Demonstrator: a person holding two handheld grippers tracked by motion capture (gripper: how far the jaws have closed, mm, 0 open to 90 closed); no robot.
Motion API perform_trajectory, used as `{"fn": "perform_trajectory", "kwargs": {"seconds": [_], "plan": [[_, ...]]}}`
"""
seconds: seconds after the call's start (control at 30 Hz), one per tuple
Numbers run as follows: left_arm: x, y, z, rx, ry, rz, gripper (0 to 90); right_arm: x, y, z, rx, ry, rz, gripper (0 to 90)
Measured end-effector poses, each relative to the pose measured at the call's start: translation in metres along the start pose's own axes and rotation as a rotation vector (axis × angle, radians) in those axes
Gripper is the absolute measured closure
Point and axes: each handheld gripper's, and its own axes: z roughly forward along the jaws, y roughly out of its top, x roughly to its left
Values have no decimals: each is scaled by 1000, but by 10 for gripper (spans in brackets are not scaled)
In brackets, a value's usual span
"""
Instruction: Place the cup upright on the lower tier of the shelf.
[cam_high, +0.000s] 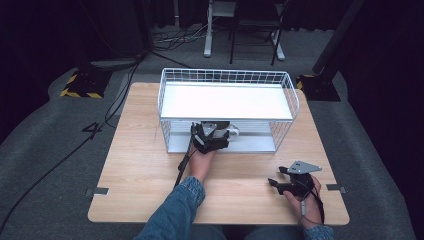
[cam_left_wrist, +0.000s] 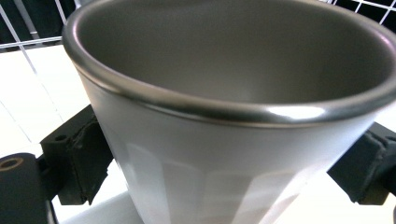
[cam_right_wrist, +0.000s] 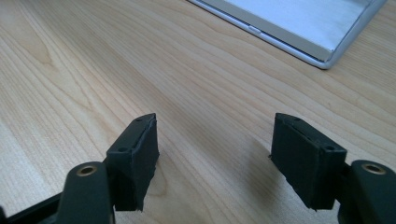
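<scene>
A steel cup (cam_left_wrist: 224, 154) with a rolled rim stands close up between the jaws in the left gripper view. The black pads (cam_left_wrist: 86, 161) press its wall on both sides, so my left gripper (cam_left_wrist: 229, 168) is shut on it. From above, my left gripper (cam_high: 209, 137) reaches into the lower level of a white wire rack (cam_high: 225, 75), and the cup (cam_high: 232, 132) peeks out just past it. My right gripper (cam_high: 274, 183) hovers low over the wooden table (cam_high: 140, 165) at the front right, open, with bare wood between its jaws (cam_right_wrist: 215, 158).
The rack has a flat white upper shelf (cam_high: 225, 100) over the open lower level. Its base plate's corner (cam_right_wrist: 299, 32) lies ahead of the right gripper. A cable (cam_high: 182, 167) trails from the left gripper along the forearm. Chair and desk legs stand beyond the table.
</scene>
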Motion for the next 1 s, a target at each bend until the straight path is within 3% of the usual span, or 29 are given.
{"fn": "perform_trajectory", "kwargs": {"seconds": [0.07,0.1,0.13,0.17,0.2,0.33,0.53,0.57,0.6,1.0], "plan": [[-1,1,-1,-10,7,4,37,0,0,0,-1,2,1,322],[-2,2,-1,-38,-2,-19,0,0,0,0,-1,2,1,322],[-1,2,-3,-28,-5,-5,0,0,0,0,-1,2,2,322],[2,4,-4,-50,16,25,0,0,0,0,-1,1,0,323],[2,4,-5,-48,26,25,0,0,0,0,0,0,-1,324],[1,2,-8,-39,-1,20,0,0,0,0,-1,-1,-4,324],[2,-1,-22,-40,-40,-22,0,0,0,0,0,6,-6,325],[2,-1,-26,-39,-75,-19,0,0,0,0,0,7,-6,325],[1,-1,-29,-42,-45,-26,0,0,0,0,0,11,-5,324],[4,1,-81,-36,-97,-17,0,-2,1,1,5,28,7,321]]}}
